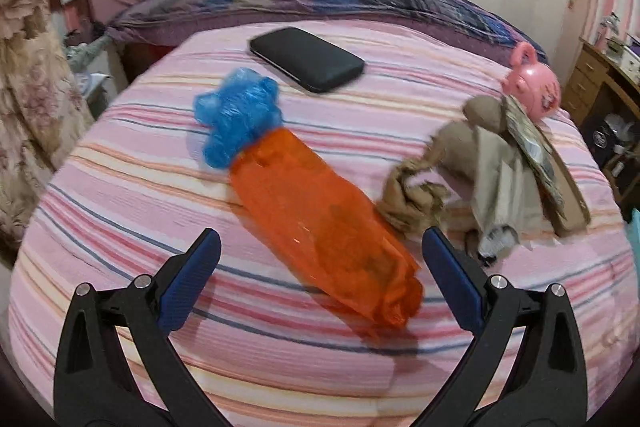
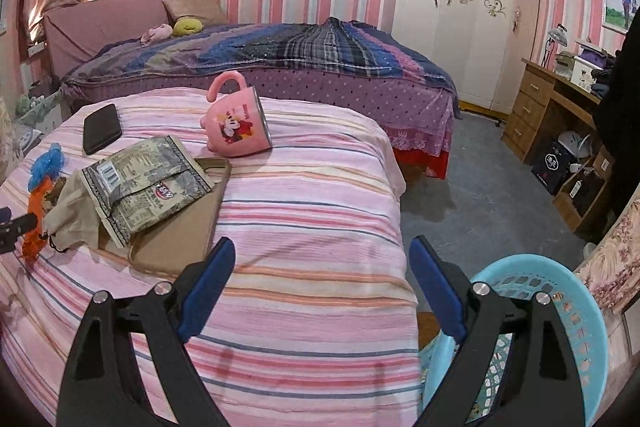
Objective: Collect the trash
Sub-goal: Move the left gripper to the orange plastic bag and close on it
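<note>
An orange plastic bag [image 1: 320,223] lies stretched on the pink striped bed [image 1: 120,195], with a crumpled blue plastic bag [image 1: 236,115] at its far end. My left gripper [image 1: 320,247] stands open just above the orange bag's near end, one finger on each side, pads apart from it. Right of it lie crumpled beige cloth [image 1: 416,199] and an empty snack wrapper [image 2: 144,179] on a brown board [image 2: 180,231]. My right gripper [image 2: 320,259] hangs open over bare bedspread with nothing between its fingers. A light blue trash basket [image 2: 560,311] stands by the bed's right edge.
A pink mug [image 2: 238,125] lies on its side and a black case [image 1: 306,59] rests further back on the bed. A second bed [image 2: 320,67] with a purple cover stands behind. A wardrobe [image 2: 452,11] and wooden desk [image 2: 548,107] line the right.
</note>
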A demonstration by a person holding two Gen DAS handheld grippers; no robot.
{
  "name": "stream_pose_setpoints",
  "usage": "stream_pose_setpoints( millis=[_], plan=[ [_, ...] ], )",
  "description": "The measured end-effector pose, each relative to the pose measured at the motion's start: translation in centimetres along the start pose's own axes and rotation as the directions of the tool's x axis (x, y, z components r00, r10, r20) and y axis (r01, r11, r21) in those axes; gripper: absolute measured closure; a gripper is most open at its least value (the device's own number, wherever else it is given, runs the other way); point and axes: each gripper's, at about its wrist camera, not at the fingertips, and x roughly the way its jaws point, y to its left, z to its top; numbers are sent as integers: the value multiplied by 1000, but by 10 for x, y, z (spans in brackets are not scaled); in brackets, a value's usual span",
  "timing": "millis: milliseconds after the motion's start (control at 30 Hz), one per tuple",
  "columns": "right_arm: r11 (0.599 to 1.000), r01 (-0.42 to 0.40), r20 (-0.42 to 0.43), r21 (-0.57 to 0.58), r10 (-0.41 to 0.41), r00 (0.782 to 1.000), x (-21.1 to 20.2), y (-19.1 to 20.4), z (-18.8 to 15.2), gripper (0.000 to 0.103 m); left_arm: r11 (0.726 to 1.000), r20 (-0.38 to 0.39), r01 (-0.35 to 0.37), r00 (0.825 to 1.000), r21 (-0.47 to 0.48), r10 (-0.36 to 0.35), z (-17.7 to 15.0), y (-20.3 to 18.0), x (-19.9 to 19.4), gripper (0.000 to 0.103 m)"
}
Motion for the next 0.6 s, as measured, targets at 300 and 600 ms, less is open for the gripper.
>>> stream_pose_setpoints(
  millis=[300,600],
  plan=[
    [1000,0,-11,10,0,1000,5,-1,2,16,994,-34,29,999,105,-25,-14,-22,3,12],
    [1000,-8,-8,-1,8,1000,5,7,4,16,989,-41,84,996,125,-80,-14,-26,3,65]
  ],
)
